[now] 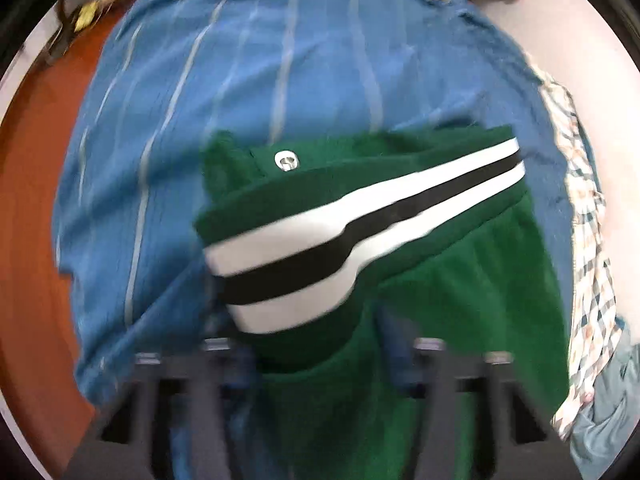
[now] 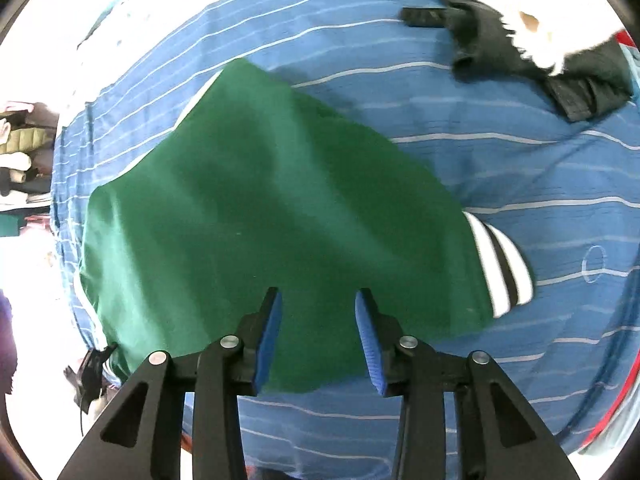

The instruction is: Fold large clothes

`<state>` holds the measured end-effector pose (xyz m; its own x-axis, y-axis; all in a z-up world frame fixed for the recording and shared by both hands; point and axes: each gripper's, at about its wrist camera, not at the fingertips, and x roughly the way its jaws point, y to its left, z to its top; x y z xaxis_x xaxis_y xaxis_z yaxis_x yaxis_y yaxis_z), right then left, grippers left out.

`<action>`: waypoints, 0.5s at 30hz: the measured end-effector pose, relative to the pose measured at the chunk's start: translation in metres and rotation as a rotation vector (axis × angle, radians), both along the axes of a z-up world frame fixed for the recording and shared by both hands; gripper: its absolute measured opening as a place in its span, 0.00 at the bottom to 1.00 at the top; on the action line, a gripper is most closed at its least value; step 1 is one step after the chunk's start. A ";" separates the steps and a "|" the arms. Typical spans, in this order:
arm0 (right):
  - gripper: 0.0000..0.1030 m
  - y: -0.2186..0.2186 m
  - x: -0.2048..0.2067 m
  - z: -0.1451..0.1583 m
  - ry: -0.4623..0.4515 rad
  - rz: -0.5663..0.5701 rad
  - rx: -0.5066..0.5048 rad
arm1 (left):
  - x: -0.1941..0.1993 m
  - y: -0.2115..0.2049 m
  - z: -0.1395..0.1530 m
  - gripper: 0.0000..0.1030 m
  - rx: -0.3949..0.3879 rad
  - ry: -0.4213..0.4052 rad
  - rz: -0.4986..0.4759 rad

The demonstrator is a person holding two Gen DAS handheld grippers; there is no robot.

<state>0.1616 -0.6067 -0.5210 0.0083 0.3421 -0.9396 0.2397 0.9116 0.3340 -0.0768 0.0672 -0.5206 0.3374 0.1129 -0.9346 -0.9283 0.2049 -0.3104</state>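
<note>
Both claws are seen over a green garment (image 2: 256,200) spread on a blue striped bedsheet (image 2: 500,152). No cloth is held between the spread fingers of the right claw (image 2: 319,312), which hangs just above the garment's near edge. The left claw (image 1: 316,360) is blurred; green fabric and the striped cuff (image 1: 304,264) are bunched at its fingers, and whether it grips cannot be told. A sleeve fold is judged under way; next, the lifted sleeve needs laying flat across the body.
</note>
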 end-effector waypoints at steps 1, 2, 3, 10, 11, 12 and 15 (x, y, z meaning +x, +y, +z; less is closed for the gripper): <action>0.39 0.000 -0.003 0.001 -0.001 0.007 0.010 | 0.006 0.003 0.008 0.30 0.023 -0.012 -0.026; 0.39 0.006 -0.004 0.002 -0.001 0.019 0.016 | 0.011 0.007 0.016 0.27 0.046 -0.037 -0.053; 0.39 0.010 -0.006 0.001 -0.006 0.028 0.028 | 0.012 0.011 0.021 0.25 0.059 -0.054 -0.069; 0.39 0.084 -0.007 -0.017 -0.019 0.106 0.205 | 0.000 0.053 0.026 0.25 0.056 -0.174 -0.097; 0.39 0.092 -0.009 -0.028 0.002 0.110 0.218 | -0.002 0.054 0.015 0.29 0.032 -0.181 -0.106; 0.39 0.100 -0.009 -0.044 0.040 0.116 0.208 | 0.000 0.057 0.002 0.39 0.006 -0.180 -0.116; 0.39 0.109 -0.017 -0.087 0.109 0.091 0.181 | 0.002 0.060 -0.025 0.55 -0.088 -0.228 -0.123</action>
